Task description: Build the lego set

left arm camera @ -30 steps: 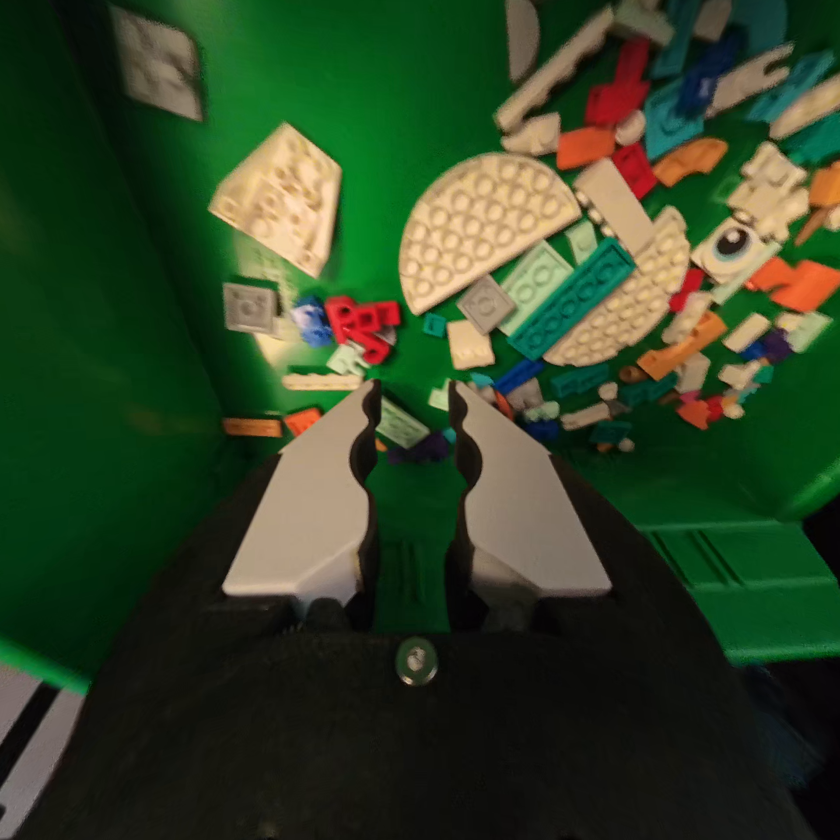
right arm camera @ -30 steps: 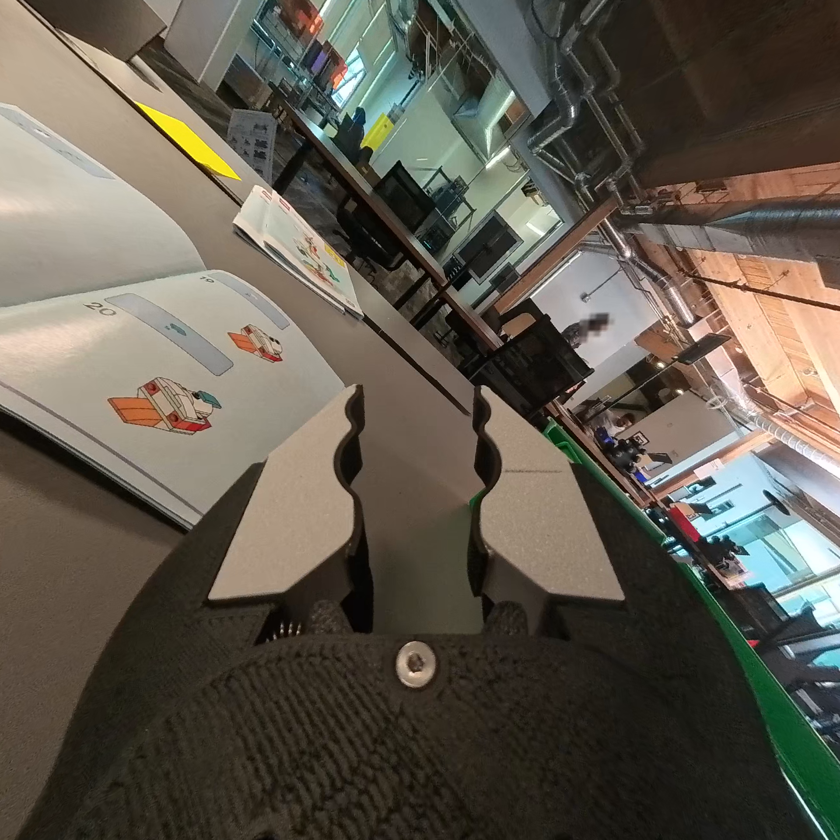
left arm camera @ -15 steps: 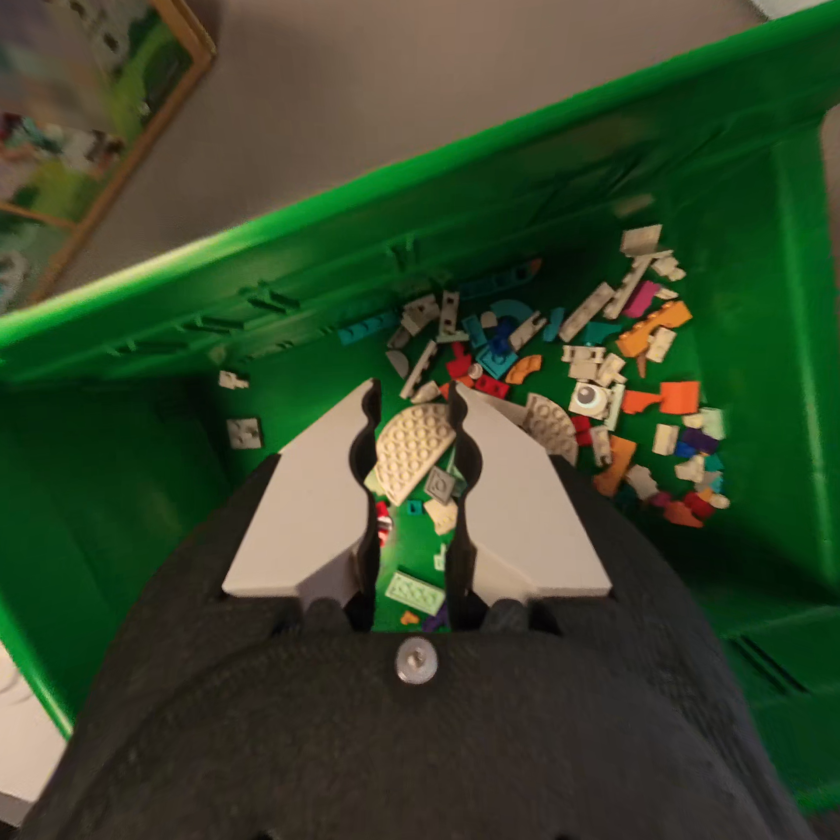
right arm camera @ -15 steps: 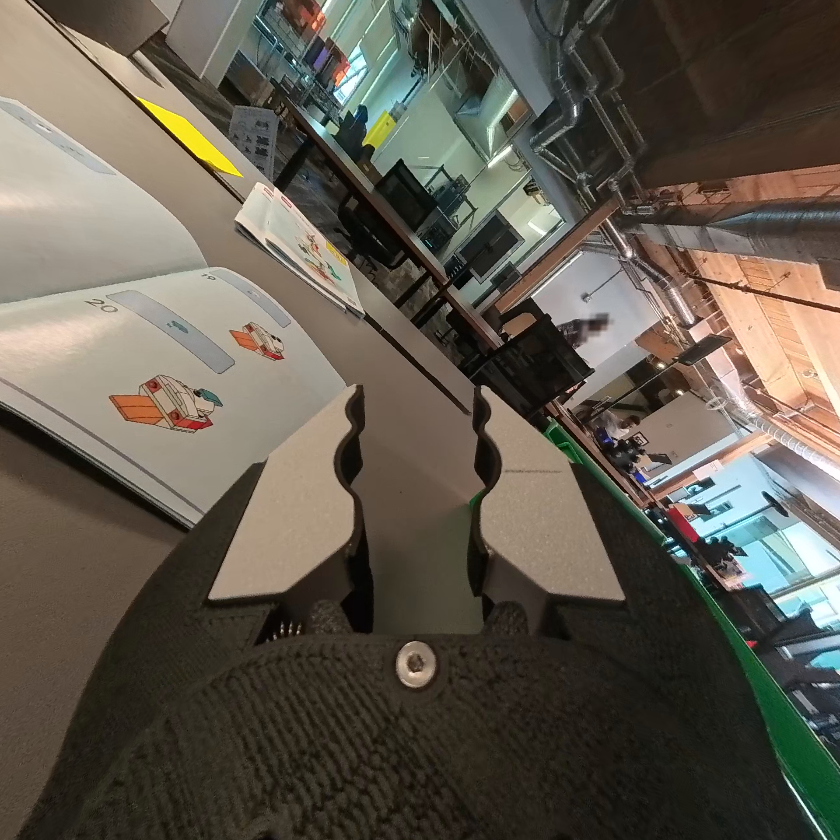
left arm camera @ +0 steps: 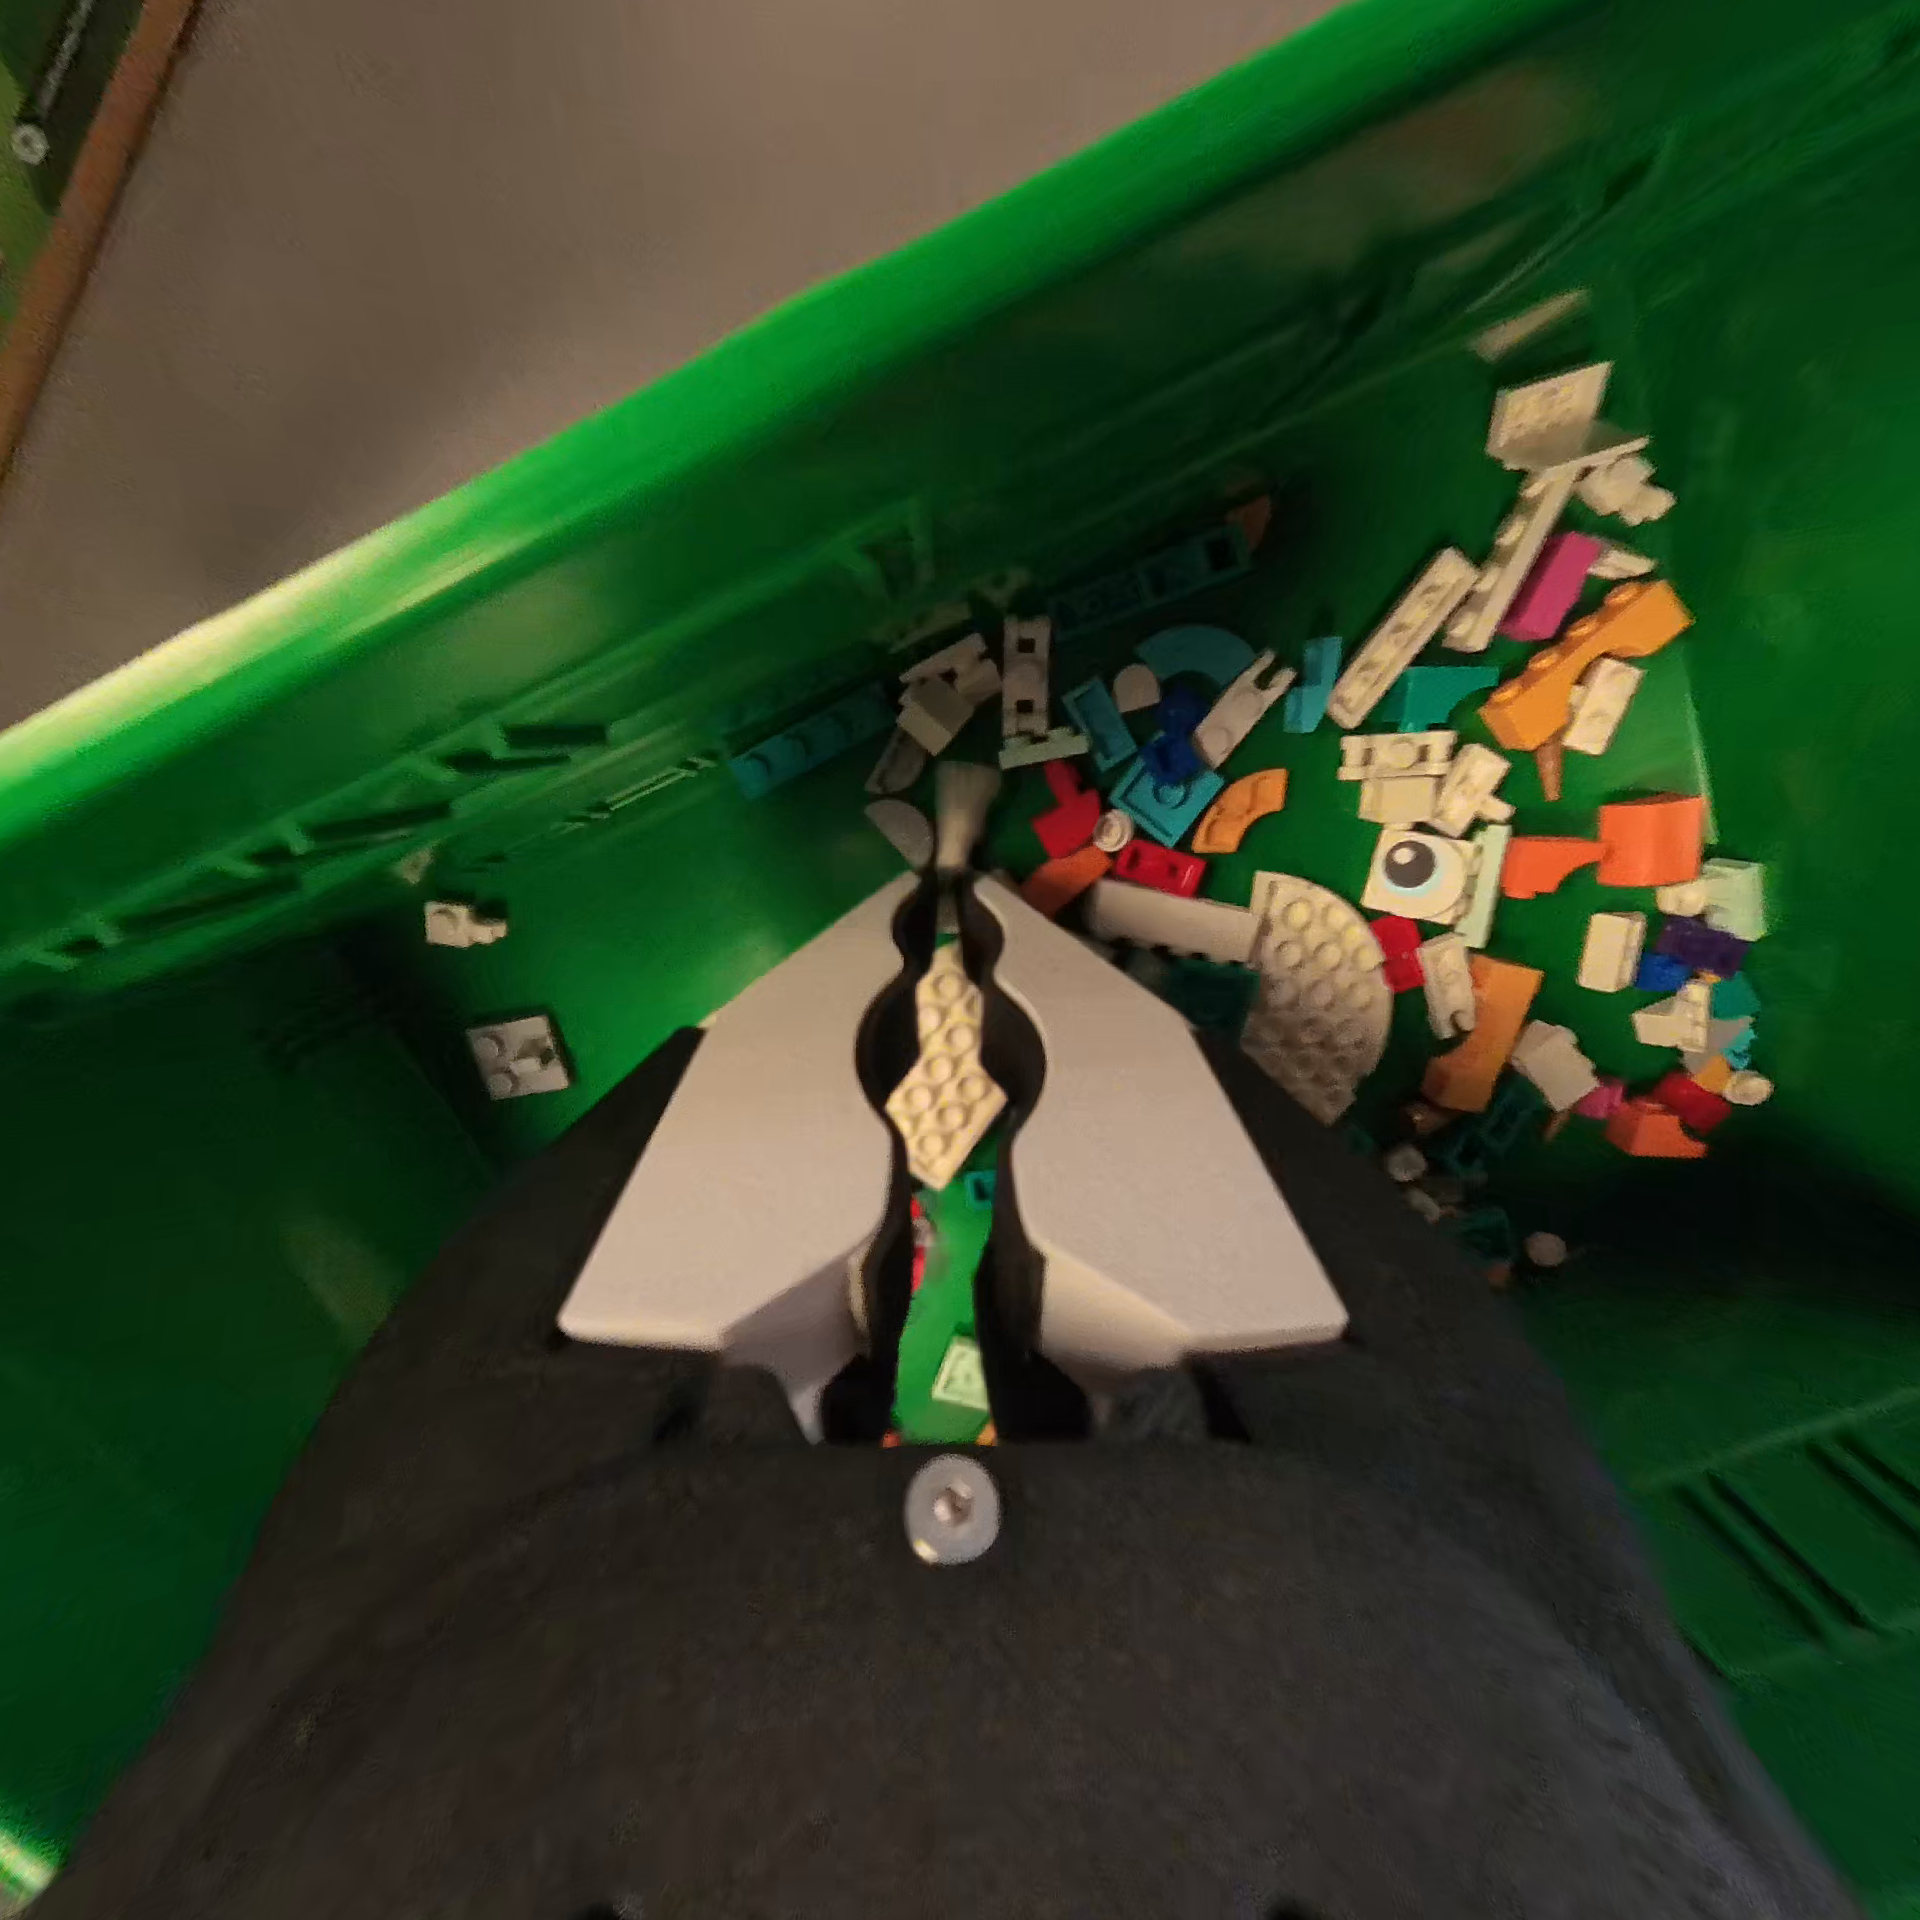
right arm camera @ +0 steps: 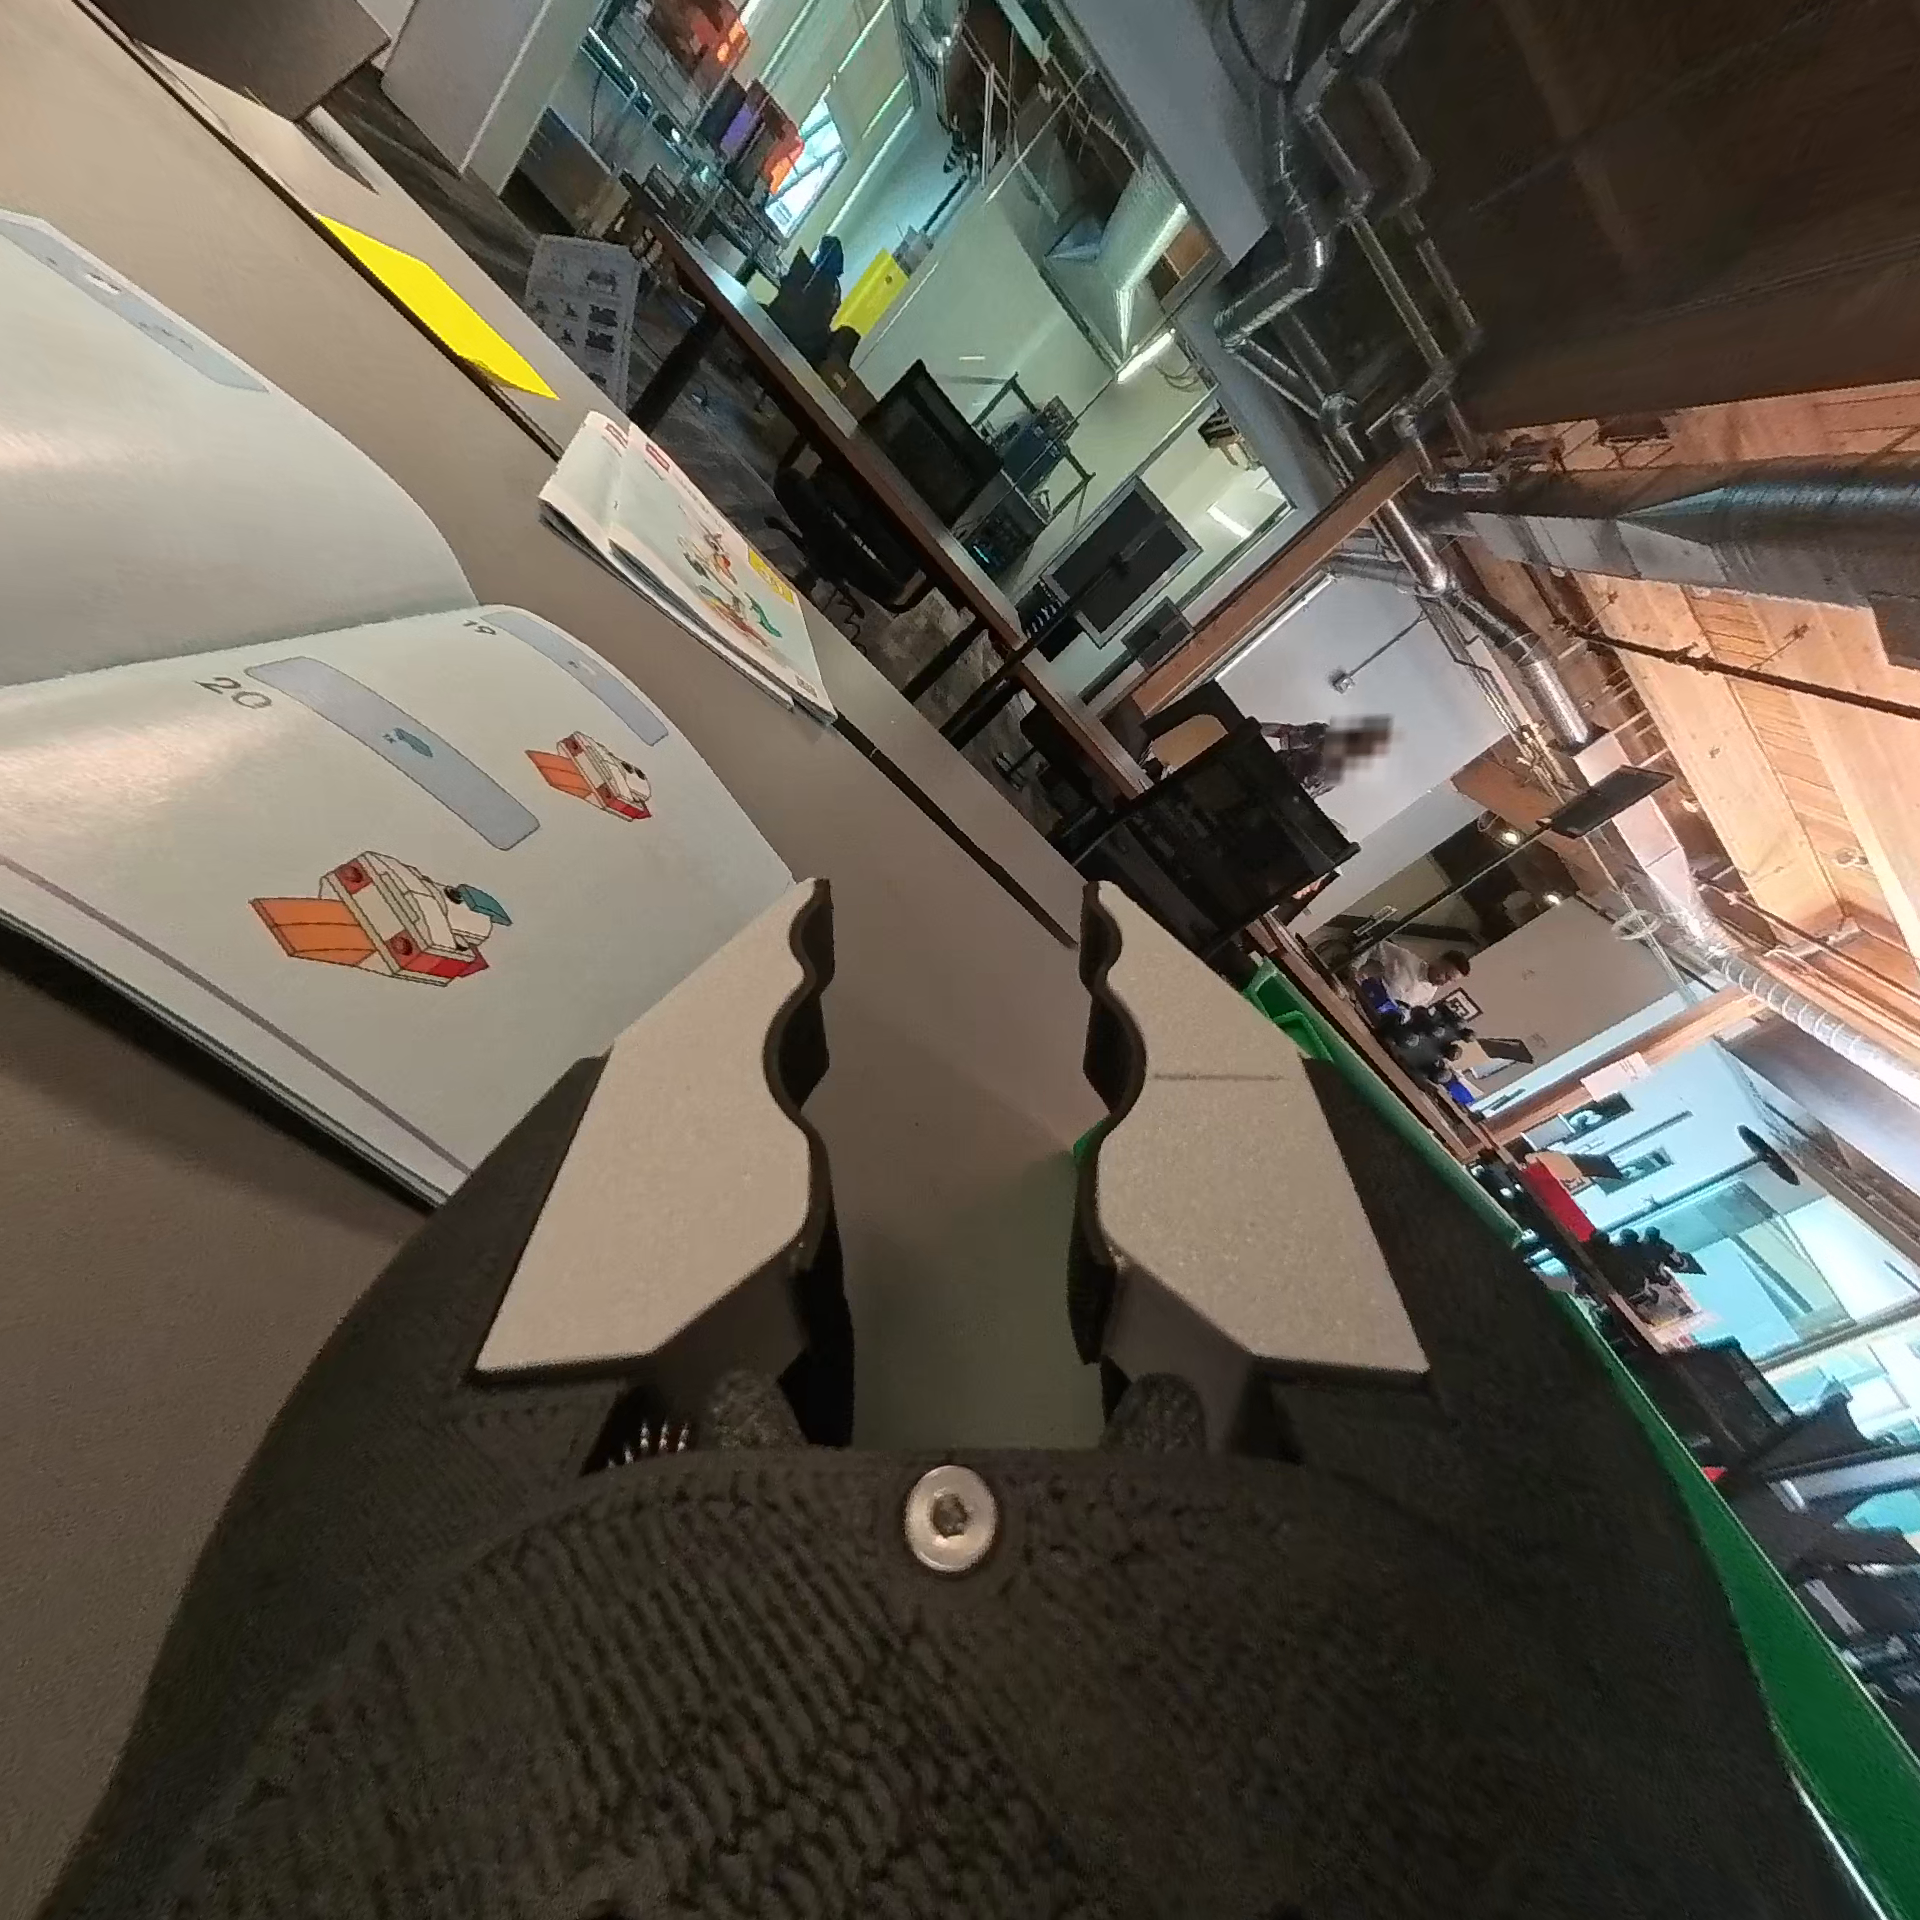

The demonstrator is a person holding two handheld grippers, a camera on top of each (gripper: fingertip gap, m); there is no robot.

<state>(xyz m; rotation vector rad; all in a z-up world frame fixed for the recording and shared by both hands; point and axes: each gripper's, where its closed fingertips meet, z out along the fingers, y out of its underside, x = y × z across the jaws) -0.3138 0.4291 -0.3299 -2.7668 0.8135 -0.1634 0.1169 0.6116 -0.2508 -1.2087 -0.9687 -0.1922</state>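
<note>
In the left wrist view my left gripper hangs high over a green bin of loose lego pieces. Its jaws are closed to a narrow slit with nothing held between them. Through the slit I see a white studded half-round plate lying on the bin floor. A second half-round plate and a white eye piece lie to the right. In the right wrist view my right gripper is open and empty, low over the grey table, next to the open instruction booklet.
Two small white pieces lie alone at the bin's left side. The bin's tall walls surround the left gripper. A second booklet and a yellow sheet lie farther along the table. The green bin rim runs along the right gripper's right side. The grippers' ends are close to 50 centimeters from one another. About 8 centimeters separates my left fingertips from the white eye piece.
My left gripper has risen from close to the pieces to high above them, and its jaws have closed from open to a narrow slit. The right gripper has not moved.
</note>
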